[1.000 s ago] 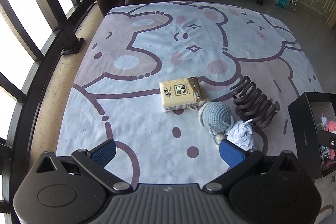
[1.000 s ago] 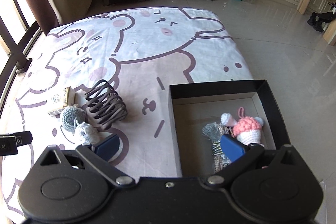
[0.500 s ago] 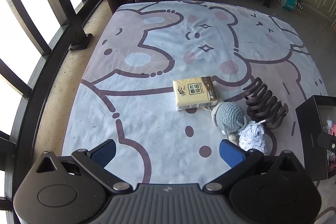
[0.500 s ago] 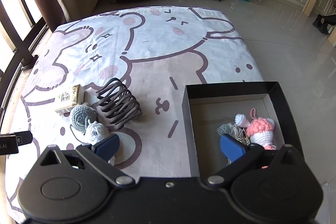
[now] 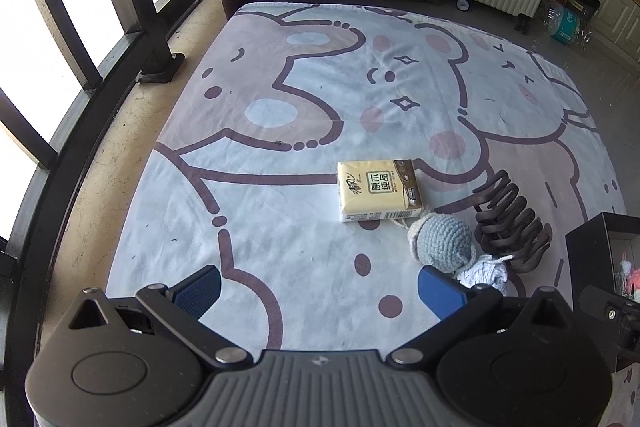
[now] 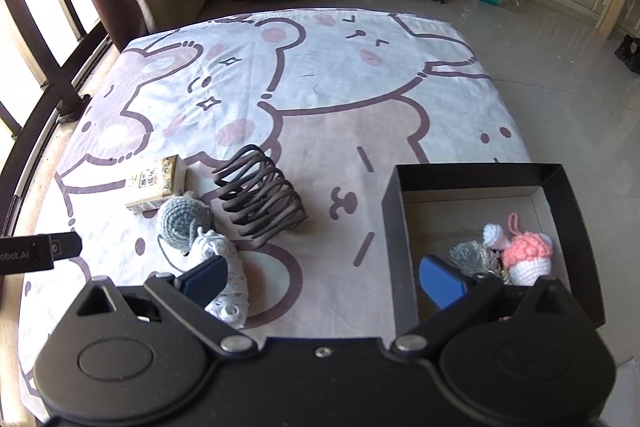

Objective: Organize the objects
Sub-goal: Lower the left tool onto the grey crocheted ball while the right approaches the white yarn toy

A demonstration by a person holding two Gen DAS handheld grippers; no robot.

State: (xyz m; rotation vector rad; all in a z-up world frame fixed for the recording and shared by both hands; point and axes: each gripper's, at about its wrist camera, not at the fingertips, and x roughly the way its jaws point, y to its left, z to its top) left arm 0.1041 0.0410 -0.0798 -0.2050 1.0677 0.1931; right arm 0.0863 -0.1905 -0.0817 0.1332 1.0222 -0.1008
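Both grippers hang with jaws apart, holding nothing. Your right gripper (image 6: 322,277) straddles the near left wall of the black box (image 6: 390,227), which already holds a pink crochet toy (image 6: 528,255). The likely next pick is the white crochet piece (image 6: 224,267) at its 9 o'clock, touching the blue-grey crochet ball (image 6: 180,223); come down squarely so a connecting cord does not drag the ball along. The dark coil holder (image 6: 260,195) sits just beside them at 11 o'clock, the tissue pack (image 5: 378,191) beyond. Your left gripper (image 5: 320,287) hovers over the sheet (image 5: 280,247); keep it clear.
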